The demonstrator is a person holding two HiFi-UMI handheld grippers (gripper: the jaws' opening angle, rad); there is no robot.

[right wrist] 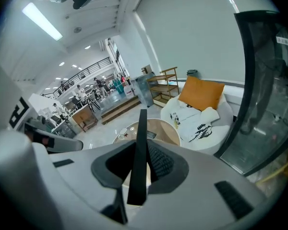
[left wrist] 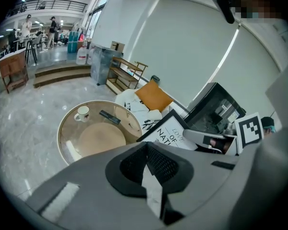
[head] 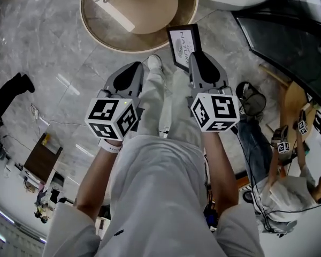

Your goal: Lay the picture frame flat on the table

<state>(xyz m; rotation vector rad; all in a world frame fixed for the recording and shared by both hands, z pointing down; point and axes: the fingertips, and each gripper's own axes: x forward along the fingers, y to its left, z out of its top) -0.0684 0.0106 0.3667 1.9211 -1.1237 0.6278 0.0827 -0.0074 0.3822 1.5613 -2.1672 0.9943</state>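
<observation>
A black picture frame (head: 184,46) with a white printed sheet hangs in the air just off the near right rim of the round glass-topped table (head: 91,30). My right gripper (head: 196,56) is shut on its lower edge. In the right gripper view the picture frame (right wrist: 139,143) stands edge-on between the pads. In the left gripper view the picture frame (left wrist: 170,133) shows its printed face beside the table (left wrist: 63,130). My left gripper (head: 136,68) hovers to the left of the frame, apart from it. Its jaws (left wrist: 146,145) meet at the tips and hold nothing.
On the table stand a cup (left wrist: 81,113), a dark remote (left wrist: 109,117) and a pale strip (head: 115,15). A white seat with an orange cushion (left wrist: 153,96) stands beyond it. A dark glass cabinet (head: 289,42) is at the right. A seated person (head: 291,189) is at the lower right.
</observation>
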